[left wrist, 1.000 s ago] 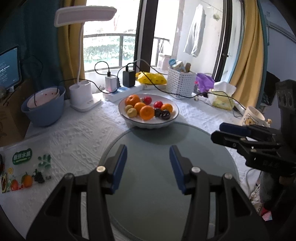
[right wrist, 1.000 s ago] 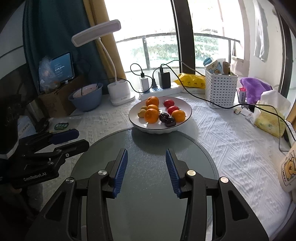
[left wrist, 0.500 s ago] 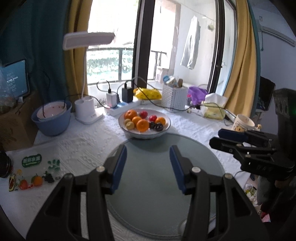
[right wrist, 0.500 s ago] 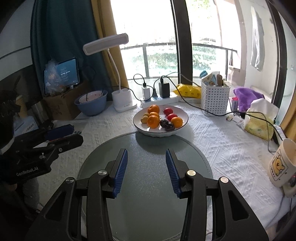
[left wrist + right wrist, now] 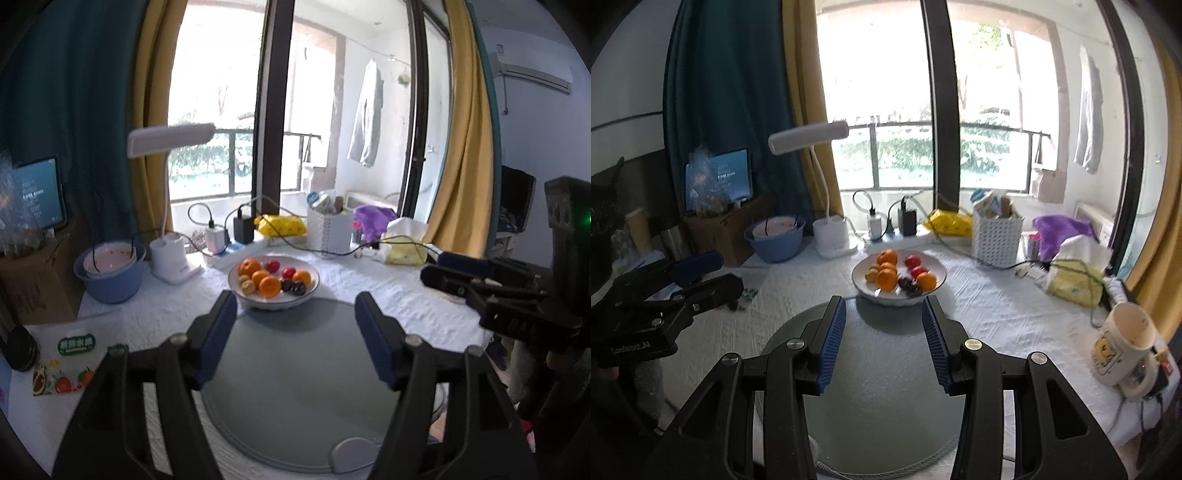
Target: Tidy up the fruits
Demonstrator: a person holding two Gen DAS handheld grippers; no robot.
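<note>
A white fruit bowl (image 5: 258, 302) (image 5: 938, 280) stands on the white tablecloth beyond a round grey-green mat (image 5: 295, 384) (image 5: 886, 387). It holds several oranges (image 5: 269, 286) (image 5: 886, 277), red fruits (image 5: 288, 272) (image 5: 913, 261), dark plums (image 5: 295, 287) (image 5: 908, 285) and a yellow-green fruit (image 5: 246, 285). My left gripper (image 5: 295, 338) hovers over the mat short of the bowl, its jaws opening with nothing between them. My right gripper (image 5: 883, 343) also hangs above the mat, open and empty. Each gripper shows at the side of the other's view, the right gripper (image 5: 480, 280) and the left gripper (image 5: 683, 284).
A blue basin (image 5: 110, 273), a white desk lamp (image 5: 170, 254), a power strip with chargers (image 5: 236, 247), a white perforated basket (image 5: 328, 229) and a tissue pack (image 5: 402, 247) line the back. A mug (image 5: 1123, 343) stands right; a fruit-print bag (image 5: 70, 358) lies left.
Both grippers have risen and drawn back, so the bowl looks smaller and farther. The left gripper's jaws have spread wider apart. The right jaws keep their gap.
</note>
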